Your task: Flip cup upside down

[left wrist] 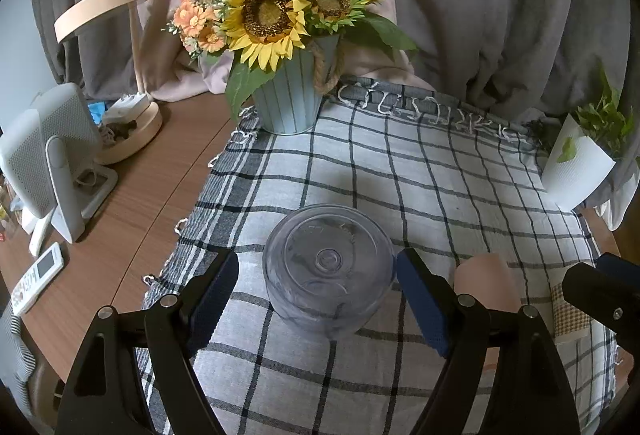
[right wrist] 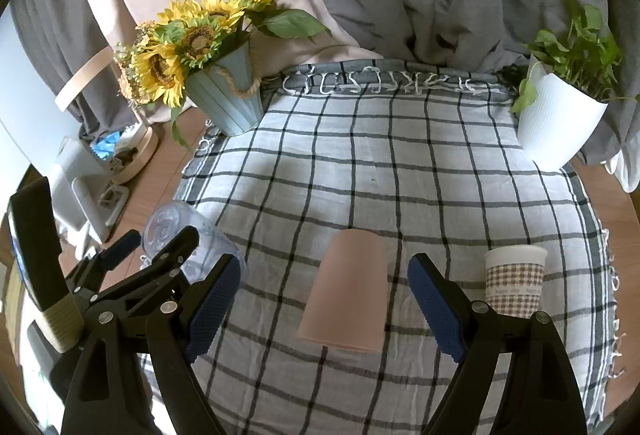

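A clear plastic cup (left wrist: 328,271) stands upside down on the checked cloth (left wrist: 420,171), its base up. My left gripper (left wrist: 318,275) is open, its blue pads either side of this cup, not touching it. A pink cup (right wrist: 346,299) stands upside down on the cloth. My right gripper (right wrist: 324,295) is open around it with gaps on both sides. A paper cup with a brown check pattern (right wrist: 514,281) stands upright to the right. The clear cup (right wrist: 192,247) and left gripper also show at the left of the right wrist view.
A blue bucket of sunflowers (left wrist: 288,95) stands at the cloth's back left. A white pot with a green plant (right wrist: 560,119) stands at the back right. A white fan (left wrist: 44,155), a remote (left wrist: 36,279) and a wooden lamp base (left wrist: 132,131) sit on the wooden table at the left.
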`<state>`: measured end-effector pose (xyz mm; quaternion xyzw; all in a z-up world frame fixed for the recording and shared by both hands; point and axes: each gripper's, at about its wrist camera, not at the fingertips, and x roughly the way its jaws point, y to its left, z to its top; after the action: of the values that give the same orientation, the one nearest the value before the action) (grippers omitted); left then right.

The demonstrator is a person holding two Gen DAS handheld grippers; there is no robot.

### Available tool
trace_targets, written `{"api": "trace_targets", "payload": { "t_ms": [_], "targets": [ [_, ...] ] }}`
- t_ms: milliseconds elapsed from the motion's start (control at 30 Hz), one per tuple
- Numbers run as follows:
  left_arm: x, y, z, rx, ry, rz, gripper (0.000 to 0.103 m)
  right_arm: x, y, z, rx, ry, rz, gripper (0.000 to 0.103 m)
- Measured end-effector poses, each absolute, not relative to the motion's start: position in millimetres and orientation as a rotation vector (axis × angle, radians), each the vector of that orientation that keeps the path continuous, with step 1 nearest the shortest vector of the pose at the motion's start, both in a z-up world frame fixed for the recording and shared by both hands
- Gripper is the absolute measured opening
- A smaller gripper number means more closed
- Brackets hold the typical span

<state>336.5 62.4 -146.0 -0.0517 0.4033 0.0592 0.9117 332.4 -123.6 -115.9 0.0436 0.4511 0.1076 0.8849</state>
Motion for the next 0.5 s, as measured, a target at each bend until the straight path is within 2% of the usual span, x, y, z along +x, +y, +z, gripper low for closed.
{"api": "trace_targets", "payload": {
  "t_ms": [100, 267, 433, 500],
  "targets": [
    [335, 61, -145, -0.105, 0.827, 0.103, 0.085, 331, -123, -115, 0.09, 0.932, 0.217, 0.086],
    [325, 62, -134, -0.122, 0.776, 0.073, 0.102, 322, -126, -107, 0.094, 0.9, 0.185, 0.086],
    [306, 57, -115, -0.008, 0.72, 0.068, 0.103, 304, -129, -98, 0.115, 0.863, 0.124, 0.086],
    [295, 56, -105, 0.027, 0.698, 0.065, 0.103, 292, -131, -95, 0.129, 0.837, 0.082, 0.092]
  ]
}}
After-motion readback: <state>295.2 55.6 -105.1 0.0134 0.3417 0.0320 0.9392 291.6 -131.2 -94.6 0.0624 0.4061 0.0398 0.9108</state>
